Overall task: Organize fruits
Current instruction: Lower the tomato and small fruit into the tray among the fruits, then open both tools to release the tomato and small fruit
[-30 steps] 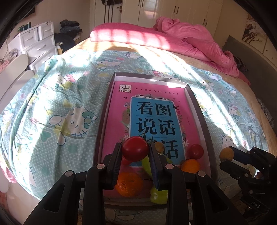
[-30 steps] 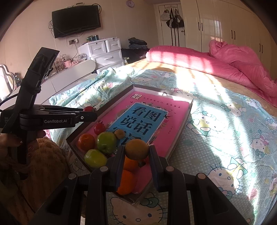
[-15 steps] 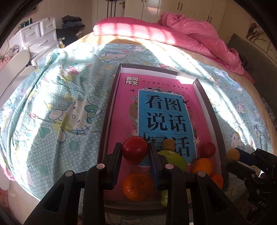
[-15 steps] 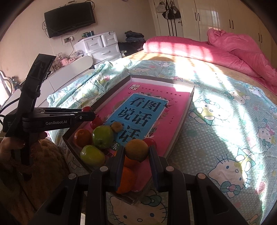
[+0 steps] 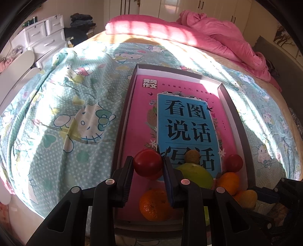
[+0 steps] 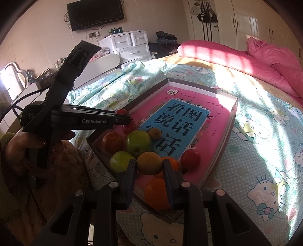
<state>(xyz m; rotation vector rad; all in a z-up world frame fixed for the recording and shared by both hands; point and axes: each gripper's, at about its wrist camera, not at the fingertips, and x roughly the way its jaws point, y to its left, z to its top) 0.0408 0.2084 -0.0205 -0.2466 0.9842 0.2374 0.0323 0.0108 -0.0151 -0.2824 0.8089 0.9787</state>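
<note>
A dark shallow box [image 5: 234, 111] [image 6: 234, 106] with a pink and blue book inside lies on the bed. Fruit is piled at its near end: an orange [image 5: 154, 205], a green apple [image 5: 197, 175] [image 6: 138, 141], a small brown fruit [image 5: 192, 156], a red fruit [image 5: 233, 162] [image 6: 190, 159], another orange [image 5: 228, 182]. My left gripper [image 5: 148, 165] [image 6: 124, 118] is shut on a red tomato [image 5: 147, 164] just above the box's near left part. My right gripper [image 6: 149, 163] [image 5: 251, 195] is shut on a yellow-orange fruit [image 6: 149, 163] over the box's near corner.
The bed has a teal cartoon-cat sheet [image 5: 66, 117] and pink bedding [image 5: 170, 32] at the far end. White drawers [image 6: 130, 47] and a wall television [image 6: 94, 13] stand beyond the bed. A person's hand [image 6: 20, 149] holds the left gripper's handle.
Both grippers have come nearer to the box's fruit end and sunk a little, each keeping its fruit. The right gripper now sits closer to the piled fruit.
</note>
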